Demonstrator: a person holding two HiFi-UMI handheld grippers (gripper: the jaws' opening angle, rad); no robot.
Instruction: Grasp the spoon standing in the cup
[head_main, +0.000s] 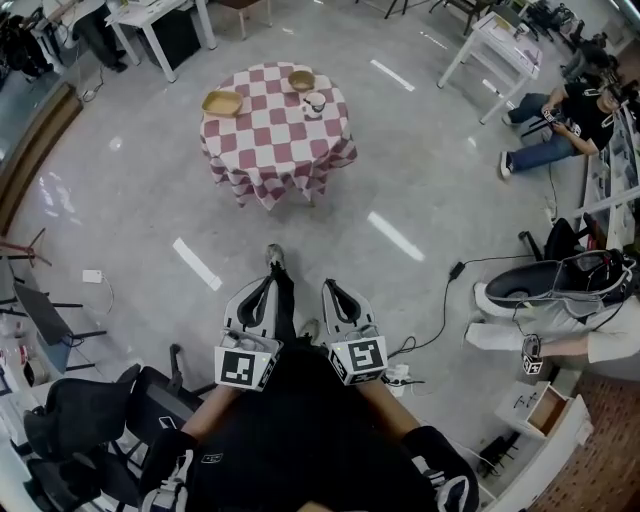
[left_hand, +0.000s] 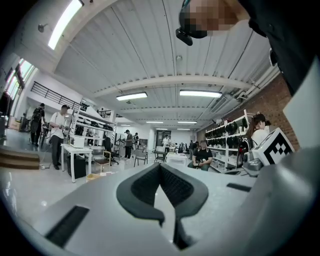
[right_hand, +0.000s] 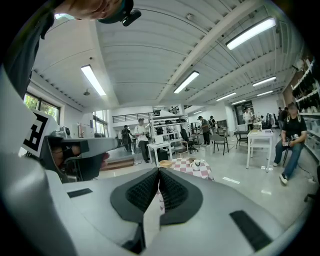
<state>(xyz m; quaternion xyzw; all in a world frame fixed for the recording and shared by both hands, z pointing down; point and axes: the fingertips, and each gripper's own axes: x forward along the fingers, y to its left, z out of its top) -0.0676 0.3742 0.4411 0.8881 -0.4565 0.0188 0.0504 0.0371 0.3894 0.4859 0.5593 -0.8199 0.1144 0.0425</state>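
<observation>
Stage: approach, judged not yet begun | left gripper (left_hand: 160, 166): jaws together, empty | right gripper (right_hand: 159, 171): jaws together, empty | cup (head_main: 314, 103): on far checkered table (head_main: 270, 140), well apart from both grippers; spoon too small to confirm | next: close in, part jaws.

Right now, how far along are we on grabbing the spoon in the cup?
Nothing done yet. The left hand-held gripper and right hand-held gripper are both shut and empty, held near the body. The cup sits on the checkered table across the floor, untouched; its spoon is too small to make out. Left: walk over, open one hand-held gripper, close on the spoon.
</observation>
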